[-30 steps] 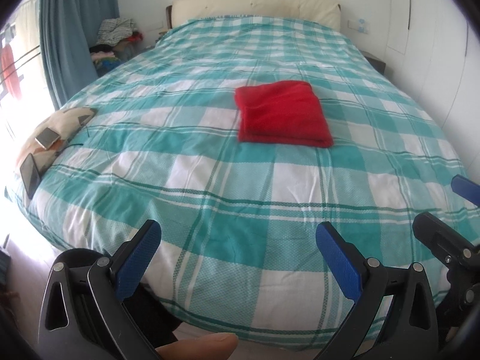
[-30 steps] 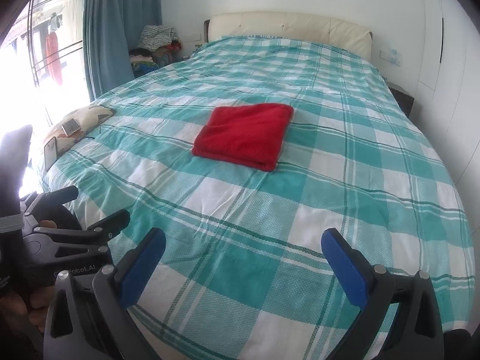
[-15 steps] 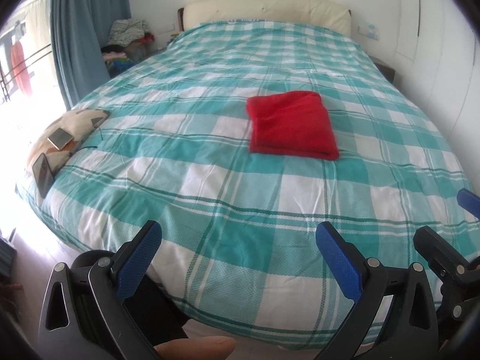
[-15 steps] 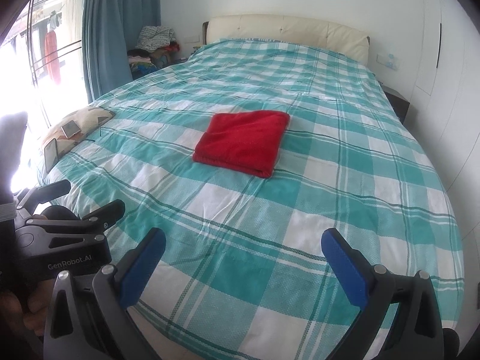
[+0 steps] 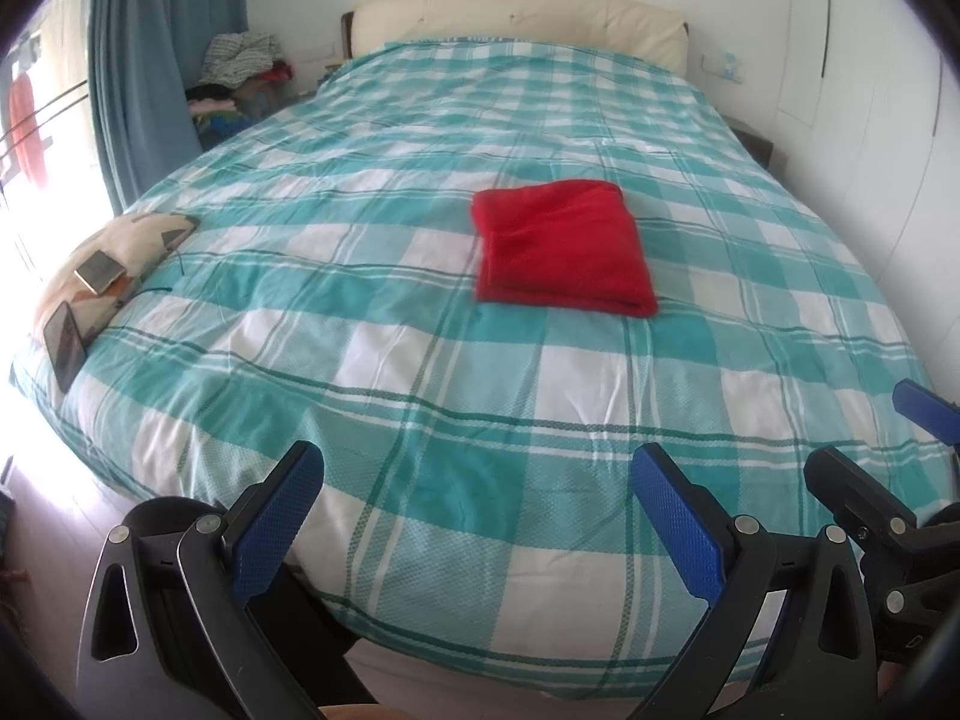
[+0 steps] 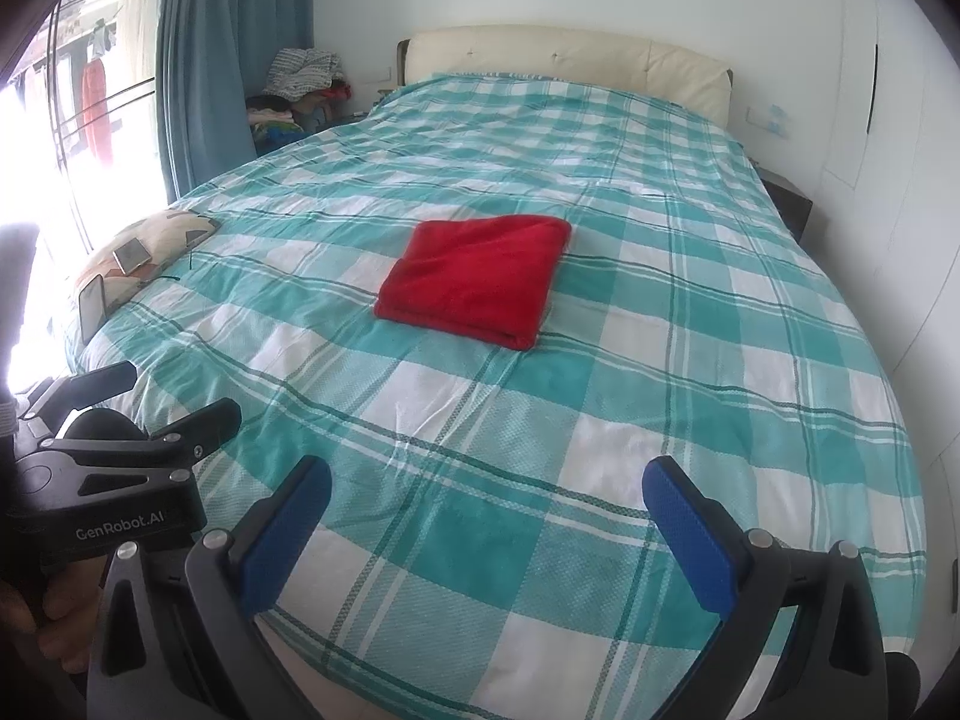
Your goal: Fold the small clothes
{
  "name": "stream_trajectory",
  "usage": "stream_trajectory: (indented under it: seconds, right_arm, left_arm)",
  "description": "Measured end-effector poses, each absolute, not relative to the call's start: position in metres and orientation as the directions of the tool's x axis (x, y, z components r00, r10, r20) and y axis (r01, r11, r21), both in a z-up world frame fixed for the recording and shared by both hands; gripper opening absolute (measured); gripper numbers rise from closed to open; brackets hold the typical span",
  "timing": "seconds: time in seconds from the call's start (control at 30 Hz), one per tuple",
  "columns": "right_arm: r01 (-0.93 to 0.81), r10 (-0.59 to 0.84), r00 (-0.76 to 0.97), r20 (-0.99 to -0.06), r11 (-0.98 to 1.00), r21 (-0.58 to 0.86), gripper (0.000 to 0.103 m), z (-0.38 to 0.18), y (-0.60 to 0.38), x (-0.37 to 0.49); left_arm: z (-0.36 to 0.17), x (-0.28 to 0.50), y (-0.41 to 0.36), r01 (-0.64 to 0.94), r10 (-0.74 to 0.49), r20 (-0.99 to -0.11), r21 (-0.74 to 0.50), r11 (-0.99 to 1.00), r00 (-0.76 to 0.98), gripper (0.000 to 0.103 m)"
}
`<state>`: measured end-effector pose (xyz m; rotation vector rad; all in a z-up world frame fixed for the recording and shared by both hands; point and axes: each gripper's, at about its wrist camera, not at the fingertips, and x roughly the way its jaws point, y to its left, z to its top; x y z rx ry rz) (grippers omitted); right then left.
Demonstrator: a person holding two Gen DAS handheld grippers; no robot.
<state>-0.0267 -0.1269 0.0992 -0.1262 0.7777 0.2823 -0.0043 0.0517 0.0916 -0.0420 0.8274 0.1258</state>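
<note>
A red garment (image 5: 561, 246) lies folded into a neat rectangle on the middle of the bed (image 5: 384, 396), which has a teal and white checked cover. It also shows in the right wrist view (image 6: 477, 276). My left gripper (image 5: 474, 510) is open and empty, held back over the bed's foot edge, far from the garment. My right gripper (image 6: 489, 516) is open and empty too, at the foot of the bed. Each gripper shows at the edge of the other's view.
A patterned cushion (image 5: 129, 252) with two phones (image 5: 99, 273) lies at the bed's left edge. A pile of clothes (image 5: 240, 78) sits beside the blue curtain (image 5: 150, 60) at the back left. White wardrobe doors (image 5: 870, 90) run along the right.
Both grippers have pulled back and risen a little from the bed, so the red garment looks smaller and farther. Both stay open. The garment has not moved.
</note>
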Motion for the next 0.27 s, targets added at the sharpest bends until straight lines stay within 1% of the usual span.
stream_trajectory:
  seconds: [0.27]
  right_arm:
    - [-0.296, 0.21, 0.673, -0.709, 0.955, 0.002, 0.102, 0.0967, -0.1273, -0.0243]
  left_arm:
    - [0.0906, -0.0024, 0.0508, -0.148, 0.12, -0.734, 0.027, 0.989, 0.669, 0.103]
